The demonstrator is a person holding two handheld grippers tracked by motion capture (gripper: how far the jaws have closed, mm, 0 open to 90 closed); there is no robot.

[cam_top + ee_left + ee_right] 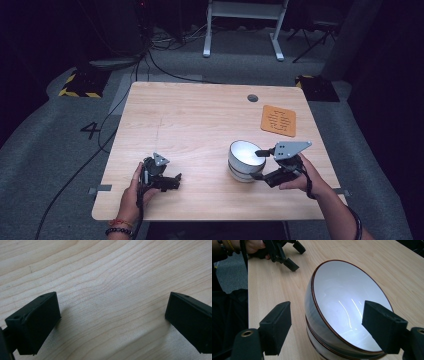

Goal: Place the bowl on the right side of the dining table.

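The right gripper point(325, 322), jaws wide, is straddling the top bowl's point(347, 302) rim at five o'clock; closing seems next. The left gripper point(110, 322) is hovering open, empty.

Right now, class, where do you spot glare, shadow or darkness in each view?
High view: the room behind the table is dark. Right gripper view: bright streaks of glare inside the bowl. Left gripper view: soft shadows under the open left gripper.

I see a light wooden table point(200, 125) on grey carpet floor point(45, 150). Far behind stands a white frame point(245, 25). Black cables point(125, 90) run at left. The room is dark.
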